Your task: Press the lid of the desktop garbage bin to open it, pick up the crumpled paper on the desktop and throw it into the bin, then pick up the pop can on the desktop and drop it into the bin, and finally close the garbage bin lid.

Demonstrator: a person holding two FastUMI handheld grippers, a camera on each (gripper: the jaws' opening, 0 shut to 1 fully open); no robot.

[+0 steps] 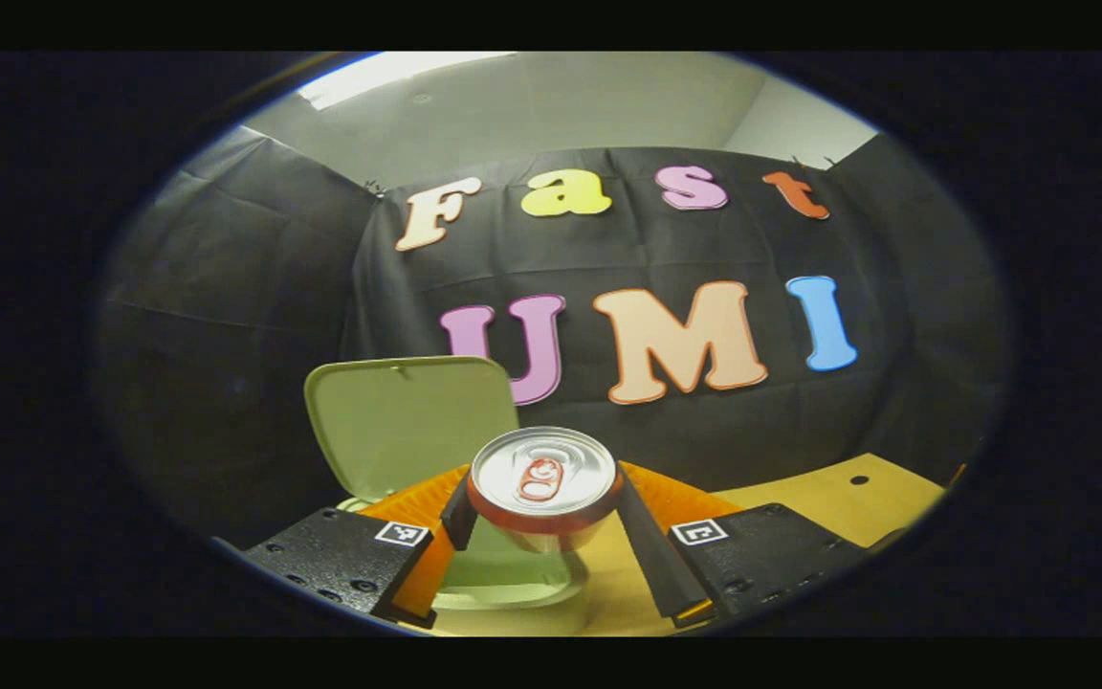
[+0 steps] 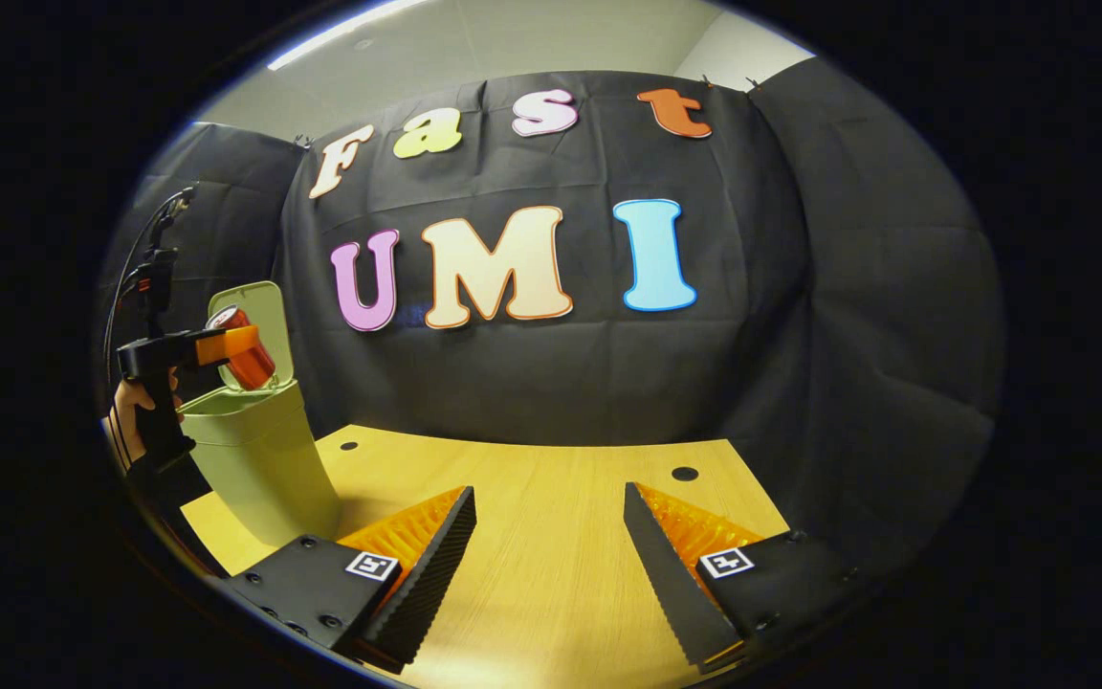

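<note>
Fingers of the left gripper [image 1: 543, 522] press both sides of a red aluminium pop can [image 1: 543, 483], held upright with its silver top toward the camera, above the pale green plastic bin [image 1: 503, 574] whose lid [image 1: 407, 426] stands raised. In the right gripper view, a hand [image 2: 135, 416] holds that gripper up beside the bin's open mouth. The right gripper [image 2: 551, 565] hangs low over the light wooden table [image 2: 532, 478], its fingers spread wide with nothing between them.
</note>
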